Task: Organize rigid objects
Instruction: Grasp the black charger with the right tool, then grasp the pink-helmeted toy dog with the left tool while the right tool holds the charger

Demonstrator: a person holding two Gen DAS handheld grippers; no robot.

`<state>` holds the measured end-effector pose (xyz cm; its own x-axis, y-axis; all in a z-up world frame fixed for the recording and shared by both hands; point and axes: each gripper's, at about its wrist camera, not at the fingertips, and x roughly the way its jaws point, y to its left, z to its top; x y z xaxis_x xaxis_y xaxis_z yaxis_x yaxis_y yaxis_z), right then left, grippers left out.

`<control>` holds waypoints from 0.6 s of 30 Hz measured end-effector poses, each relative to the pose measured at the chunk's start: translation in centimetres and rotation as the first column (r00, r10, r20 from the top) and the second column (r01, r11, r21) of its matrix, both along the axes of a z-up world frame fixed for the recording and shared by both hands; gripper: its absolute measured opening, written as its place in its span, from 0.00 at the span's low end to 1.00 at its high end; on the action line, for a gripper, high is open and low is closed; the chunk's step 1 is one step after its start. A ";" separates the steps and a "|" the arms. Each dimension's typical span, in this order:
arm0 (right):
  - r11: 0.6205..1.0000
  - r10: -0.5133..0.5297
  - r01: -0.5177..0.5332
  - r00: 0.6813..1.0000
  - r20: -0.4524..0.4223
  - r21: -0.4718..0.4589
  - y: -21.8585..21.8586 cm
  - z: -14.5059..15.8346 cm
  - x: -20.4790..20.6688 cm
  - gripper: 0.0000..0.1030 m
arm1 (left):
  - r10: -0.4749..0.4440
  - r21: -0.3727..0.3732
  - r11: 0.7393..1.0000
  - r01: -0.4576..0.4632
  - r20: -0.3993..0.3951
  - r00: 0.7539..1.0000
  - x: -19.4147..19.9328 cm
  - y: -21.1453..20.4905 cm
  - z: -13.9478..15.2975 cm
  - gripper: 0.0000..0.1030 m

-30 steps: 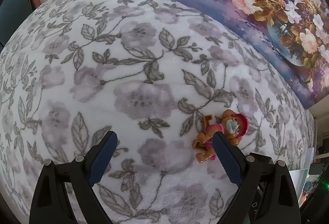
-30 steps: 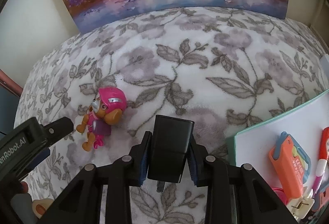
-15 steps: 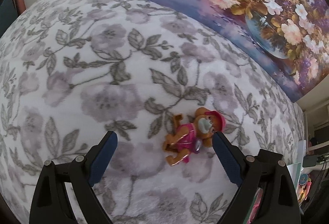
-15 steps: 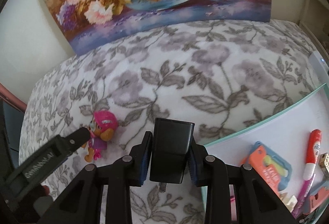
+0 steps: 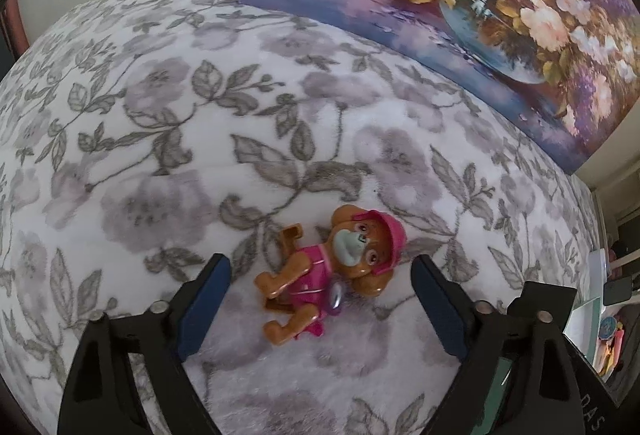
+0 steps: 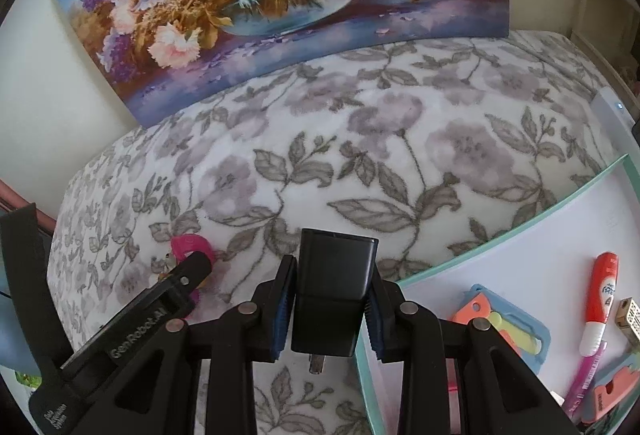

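- Floral blanket [image 5: 168, 123] lies under both my tongs.
- My left tongs [image 5: 320, 281], closing, straddle the pup toy [image 5: 336, 271], pads clear.
- My right tongs [image 6: 329, 305] clamp a black charger [image 6: 334, 283].

White lettering reading "GenRobot.AI" runs along the black arm of the left tool [image 6: 188, 275], seen from the right wrist view, with smaller print below it too fine to read. In the left wrist view, pale letters on a black part at the lower right edge [image 5: 596, 421] are cut off and illegible. A red-and-white tube [image 6: 600, 299] in the white tray [image 6: 500, 255] carries blue print that cannot be made out.
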<state>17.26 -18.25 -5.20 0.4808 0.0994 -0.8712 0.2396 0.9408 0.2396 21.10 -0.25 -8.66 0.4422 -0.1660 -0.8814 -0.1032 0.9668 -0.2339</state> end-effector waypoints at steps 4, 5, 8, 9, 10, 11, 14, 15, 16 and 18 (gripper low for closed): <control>1.000 0.003 -0.003 1.000 0.000 -0.002 0.0 0.0 0.0 0.32 | -0.012 -0.018 1.000 0.012 0.007 1.000 0.0 0.1 0.2 0.69; 1.000 0.003 -0.003 1.000 -0.001 -0.002 0.0 0.0 0.0 0.32 | -0.011 -0.020 1.000 0.011 0.013 1.000 -0.1 0.2 0.3 0.64; 1.000 0.006 -0.006 1.000 -0.001 -0.005 0.1 0.1 -0.1 0.32 | -0.008 -0.037 0.999 0.008 0.020 1.000 -0.1 0.5 0.6 0.57; 1.000 0.008 -0.008 1.000 -0.001 -0.009 0.2 0.1 -0.1 0.32 | -0.006 -0.038 0.999 0.007 0.021 1.000 -0.2 0.6 0.7 0.44; 1.000 0.010 -0.010 1.000 0.000 -0.013 0.3 0.1 -0.1 0.32 | -0.005 -0.037 0.999 0.006 0.023 1.000 -0.2 0.7 0.9 0.39; 1.000 0.014 -0.014 1.000 0.001 -0.019 0.4 0.1 -0.1 0.32 | -0.004 -0.035 0.999 0.005 0.023 1.000 -0.2 0.7 1.0 0.38; 0.999 0.024 -0.024 1.000 0.003 -0.023 0.5 0.3 -0.3 0.32 | -0.005 -0.029 1.000 0.006 0.016 1.000 -0.3 0.7 0.9 0.38; 0.999 0.025 -0.025 1.000 0.003 -0.023 0.5 0.3 -0.3 0.32 | -0.004 -0.035 0.999 0.005 0.012 1.000 -0.4 0.8 0.8 0.38; 0.999 0.026 -0.026 1.000 0.003 -0.023 0.5 0.4 -0.3 0.32 | -0.002 -0.042 0.999 0.002 0.012 1.000 -0.4 0.9 0.7 0.38; 0.999 0.026 -0.026 1.000 0.003 -0.024 0.5 0.4 -0.3 0.32 | 0.000 -0.053 0.999 0.001 0.013 1.000 -0.4 1.0 0.7 0.38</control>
